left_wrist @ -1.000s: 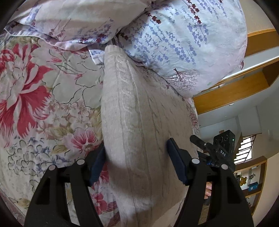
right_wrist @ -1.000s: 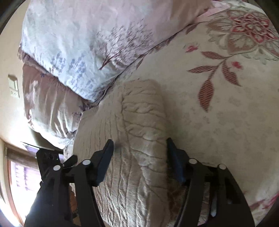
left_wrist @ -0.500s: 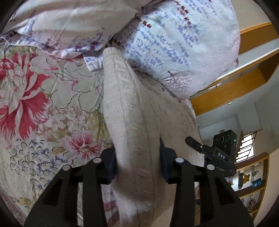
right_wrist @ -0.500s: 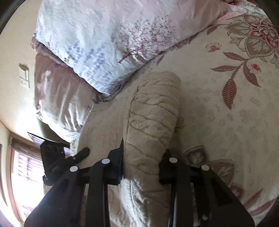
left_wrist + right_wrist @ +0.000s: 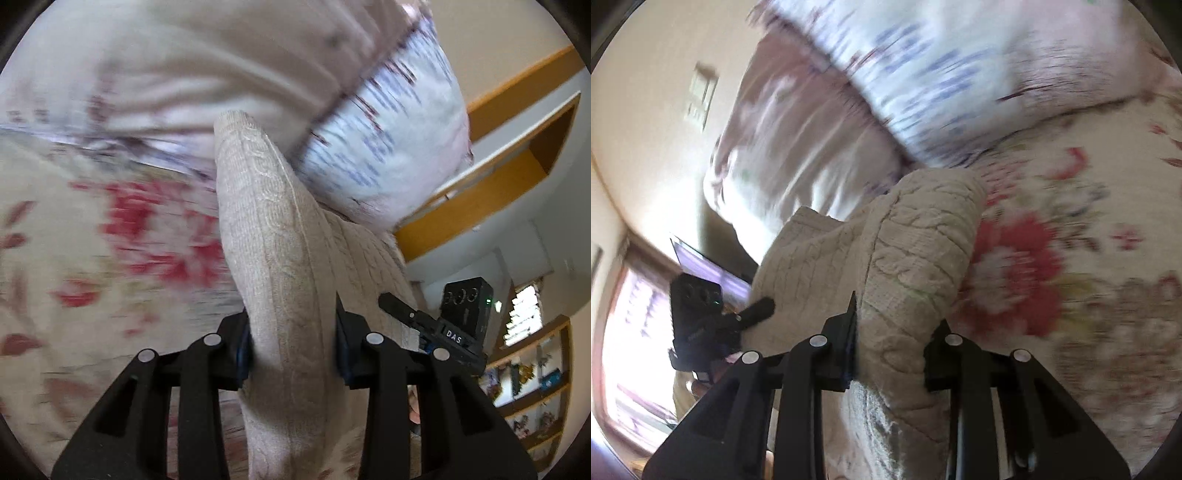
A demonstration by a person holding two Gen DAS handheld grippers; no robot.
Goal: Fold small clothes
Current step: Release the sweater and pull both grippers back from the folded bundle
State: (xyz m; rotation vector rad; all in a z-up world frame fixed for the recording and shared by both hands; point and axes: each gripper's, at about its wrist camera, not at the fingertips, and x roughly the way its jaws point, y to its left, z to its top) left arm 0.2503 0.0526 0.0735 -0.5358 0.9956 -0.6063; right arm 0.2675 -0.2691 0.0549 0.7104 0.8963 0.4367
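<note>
Mid-fold, by the look of it: both near edges gripped and raised, fold not yet laid down, smoothing and any second fold to come.

Left wrist view, from the left: blurred floral bedspread (image 5: 92, 258) filling the left half, bare and flat, plenty of room there to lay cloth. Centre: knit sweater (image 5: 273, 266), beige, cable pattern, rising as a narrow ridge away from the camera toward the pillows (image 5: 388, 147). Left gripper (image 5: 291, 350) clamped on the near edge of that ridge, pads pressed into the knit on both sides. Far end of the ridge close under the pillows, so little room forward. Right: bed edge, then wooden shelving (image 5: 498, 177) well apart; right gripper visible beyond the cloth.

Right wrist view, from the left: wall with a switch plate (image 5: 701, 96), window glare low down, left gripper dark against it. Centre: sweater (image 5: 916, 251) bunched into a thick fold, right gripper (image 5: 892, 354) pinching its near edge, jaws closing further on the cloth between them. Above: pillows (image 5: 942, 74) crowding the far edge. Right: open bedspread (image 5: 1071, 258), the freest side for swinging the fold over.
</note>
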